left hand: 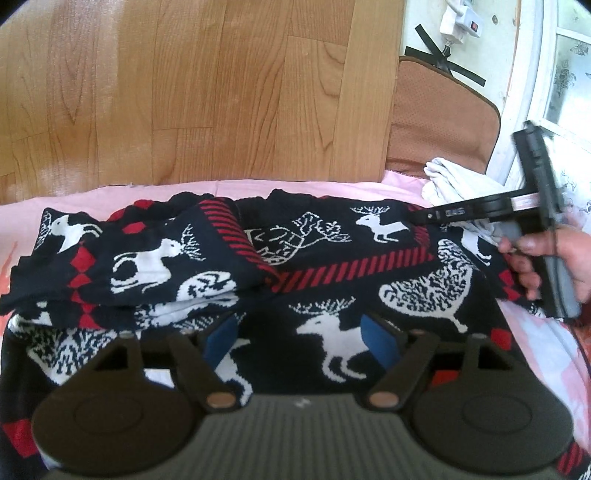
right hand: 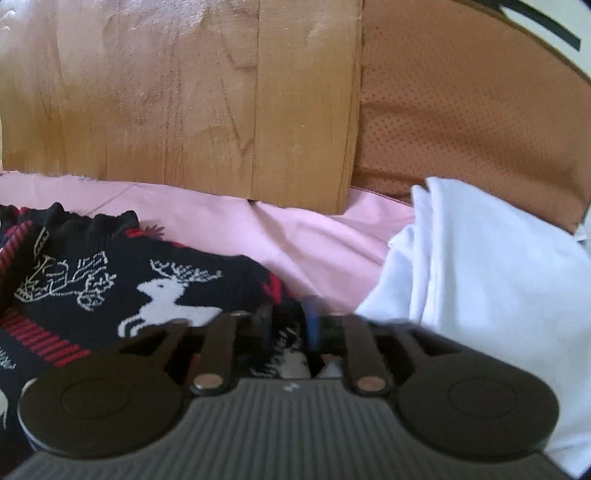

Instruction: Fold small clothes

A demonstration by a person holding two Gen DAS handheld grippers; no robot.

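Observation:
A dark navy knit sweater (left hand: 332, 266) with white deer and red stripes lies on a pink sheet (left hand: 229, 186). Its left sleeve is folded over the body (left hand: 159, 254). My left gripper (left hand: 300, 341) hovers open over the sweater's lower middle, blue pads apart, holding nothing. My right gripper (right hand: 290, 325) is at the sweater's right edge (right hand: 162, 295), its fingers closed on a fold of the knit. It also shows in the left wrist view (left hand: 461, 214), held by a hand at the right.
A white garment (right hand: 480, 280) lies bunched on the sheet to the right of the sweater. A wood-grain board (left hand: 192, 88) stands behind the bed. A brown padded cushion (left hand: 439, 118) leans at the back right, next to a white wall with a power strip (left hand: 461, 18).

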